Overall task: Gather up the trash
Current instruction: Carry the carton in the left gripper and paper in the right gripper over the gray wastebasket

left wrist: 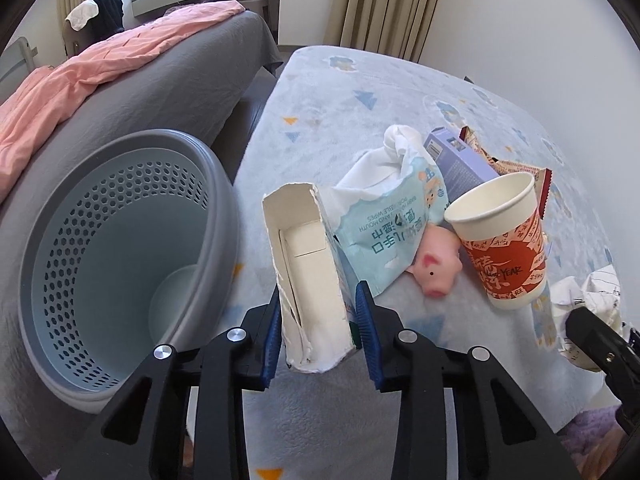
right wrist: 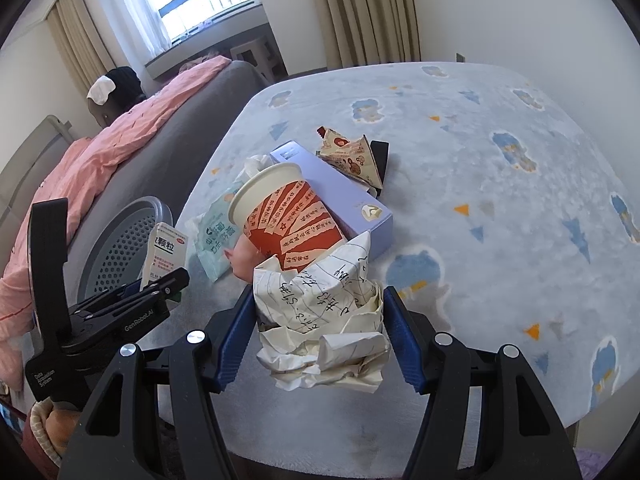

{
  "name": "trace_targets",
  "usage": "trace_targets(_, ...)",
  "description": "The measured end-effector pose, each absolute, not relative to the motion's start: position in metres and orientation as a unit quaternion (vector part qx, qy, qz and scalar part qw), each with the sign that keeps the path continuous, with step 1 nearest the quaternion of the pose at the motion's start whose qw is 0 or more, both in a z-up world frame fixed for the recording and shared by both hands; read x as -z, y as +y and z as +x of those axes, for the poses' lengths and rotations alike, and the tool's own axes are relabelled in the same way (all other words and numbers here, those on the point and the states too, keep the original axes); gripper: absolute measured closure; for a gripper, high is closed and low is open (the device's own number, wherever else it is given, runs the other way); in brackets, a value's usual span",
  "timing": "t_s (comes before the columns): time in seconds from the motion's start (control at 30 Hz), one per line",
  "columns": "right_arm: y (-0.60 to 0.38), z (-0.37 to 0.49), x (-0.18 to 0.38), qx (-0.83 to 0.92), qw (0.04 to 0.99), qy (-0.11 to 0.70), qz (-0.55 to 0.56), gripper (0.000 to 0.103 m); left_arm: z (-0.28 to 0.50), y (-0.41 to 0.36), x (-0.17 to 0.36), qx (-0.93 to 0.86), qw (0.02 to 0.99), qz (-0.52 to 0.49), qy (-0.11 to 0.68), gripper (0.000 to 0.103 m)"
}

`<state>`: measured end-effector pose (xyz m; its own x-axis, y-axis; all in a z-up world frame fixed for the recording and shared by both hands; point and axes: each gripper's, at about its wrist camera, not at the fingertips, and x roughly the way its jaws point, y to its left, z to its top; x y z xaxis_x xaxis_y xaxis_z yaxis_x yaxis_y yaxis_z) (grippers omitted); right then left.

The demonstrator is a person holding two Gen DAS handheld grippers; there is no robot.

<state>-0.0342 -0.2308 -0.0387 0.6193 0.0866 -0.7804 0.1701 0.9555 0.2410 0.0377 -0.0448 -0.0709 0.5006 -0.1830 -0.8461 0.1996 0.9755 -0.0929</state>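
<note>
Here the left gripper (left wrist: pixel 320 328) has its jaws closed narrow on a torn white carton (left wrist: pixel 310 276), its open end facing up and its inside bare; in the right wrist view the same carton (right wrist: pixel 164 256) shows printed characters on its face. It is held just right of the grey perforated bin (left wrist: pixel 120 264), which stands at the left edge of the desk (left wrist: pixel 340 92), between it and a grey bed with a pink blanket (left wrist: pixel 80 80). The right gripper (right wrist: pixel 316 334) has its jaws set wider, pressed on either side of a crumpled sheet of lined paper (right wrist: pixel 324 320) covered in handwriting, near the front of the desk. Just beyond that paper a red and white paper cup (right wrist: pixel 288 216) lies tilted with its mouth toward the left, leaning on a long lilac box (right wrist: pixel 340 188). At the far end of the box sits a folded snack wrapper (right wrist: pixel 352 156) with a black object behind it. Left of the cup lie a pale blue pack of wipes (left wrist: pixel 384 224) with a white tissue bunched at its far end and a small pink pig toy (left wrist: pixel 436 268) touching the cup's side. The desk's pale blue patterned cover stretches away to the right.
</note>
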Motion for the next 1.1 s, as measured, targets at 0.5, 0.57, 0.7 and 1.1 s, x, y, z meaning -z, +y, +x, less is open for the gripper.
trace_targets(0.5,-0.206,-0.028,0.034,0.025,0.893,0.43,0.126,0.042,0.013,-0.011,0.035,0.097,0.897,0.019,0.43,0.07)
trace_targets(0.57,-0.201,-0.028,0.033,0.024,0.894,0.429,0.123,0.042,0.01,-0.004,0.032,0.094,0.9,0.018,0.426,0.07)
trace_targets(0.7,-0.191,-0.025,0.031,0.019,0.896,0.428,0.115,0.042,0.004,0.009,0.027,0.089,0.904,0.016,0.418,0.07)
trace_targets(1.1,-0.121,0.0,0.003,-0.066,0.902,0.417,0.087,0.042,-0.005,0.07,0.014,0.036,0.916,0.031,0.398,0.07)
